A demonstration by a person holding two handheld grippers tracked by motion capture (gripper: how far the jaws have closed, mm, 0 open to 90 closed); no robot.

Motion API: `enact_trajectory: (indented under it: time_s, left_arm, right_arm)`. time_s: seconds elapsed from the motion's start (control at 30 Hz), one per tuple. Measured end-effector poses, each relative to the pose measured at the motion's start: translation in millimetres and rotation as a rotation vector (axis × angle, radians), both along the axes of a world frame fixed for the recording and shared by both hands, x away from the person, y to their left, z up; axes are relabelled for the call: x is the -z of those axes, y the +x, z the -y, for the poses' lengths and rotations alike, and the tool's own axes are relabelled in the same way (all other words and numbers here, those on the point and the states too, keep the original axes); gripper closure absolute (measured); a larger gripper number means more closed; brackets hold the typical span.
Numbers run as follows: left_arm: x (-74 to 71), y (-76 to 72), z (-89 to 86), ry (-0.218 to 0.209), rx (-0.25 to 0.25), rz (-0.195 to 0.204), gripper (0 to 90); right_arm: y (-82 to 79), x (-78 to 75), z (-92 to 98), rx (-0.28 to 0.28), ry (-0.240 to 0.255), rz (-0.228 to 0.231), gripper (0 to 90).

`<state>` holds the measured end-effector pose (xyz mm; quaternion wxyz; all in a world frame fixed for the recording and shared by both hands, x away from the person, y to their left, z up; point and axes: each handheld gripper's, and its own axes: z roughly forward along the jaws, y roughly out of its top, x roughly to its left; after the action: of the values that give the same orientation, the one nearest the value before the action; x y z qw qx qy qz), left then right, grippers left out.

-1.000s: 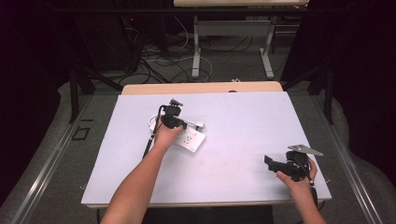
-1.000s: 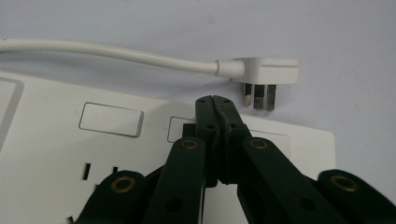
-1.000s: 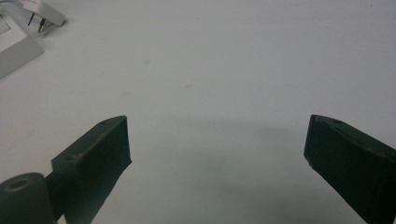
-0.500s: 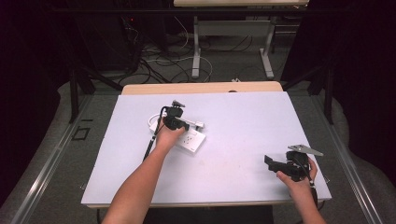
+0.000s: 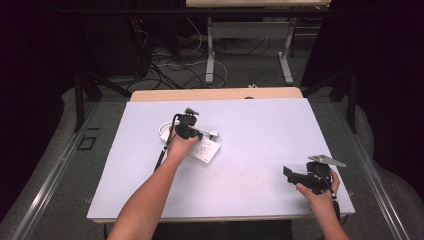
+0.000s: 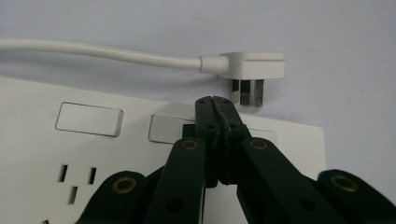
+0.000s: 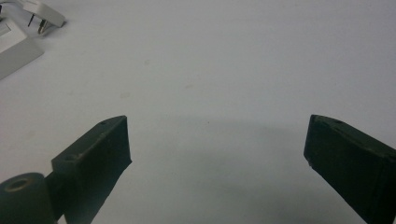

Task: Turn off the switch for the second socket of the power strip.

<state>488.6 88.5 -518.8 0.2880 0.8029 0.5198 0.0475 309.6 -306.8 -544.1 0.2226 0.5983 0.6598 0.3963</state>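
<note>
The plug (image 6: pixel 252 66) was not yet in the strip (image 6: pixel 70 154): it lay flat on the table (image 5: pixel 260 135) just beyond the tips of the left gripper (image 6: pixel 218 101), prongs pointing back toward the strip's far edge, its white cord (image 6: pixel 93 50) running off to the left of the fingers. Nothing was held. The left gripper's fingers were pressed together with nothing between them, poised over the strip's top face, between two of its blank rocker switches (whether the tips touched the plastic could not be told). In the high view the left gripper (image 5: pixel 189 125) sat over the strip (image 5: pixel 206 151), with the plug (image 5: pixel 212 133) just to its right.

The right gripper (image 5: pixel 300 176) was well away from all of this near the table's front right corner, its fingers (image 7: pixel 95 149) spread wide over bare table; from there the plug (image 7: pixel 44 14) and a corner of the strip showed far off.

By my reading, the whole job remained: grasp the plug, turn its prongs to a socket, push it in.

Against the earlier frames nothing differed; both hands, the plug and the strip were in the same places.
</note>
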Motion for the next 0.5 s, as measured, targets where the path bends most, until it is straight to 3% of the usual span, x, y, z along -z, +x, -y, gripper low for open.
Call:
enact_trajectory:
  time_s: [0.5]
  left_arm:
    - [-8.0, -0.9, -8.4, -0.022, -0.028, 0.026, 87.8]
  right_arm:
    - [0.1, 0.7, 0.1, -0.003, 0.003, 0.002, 6.6]
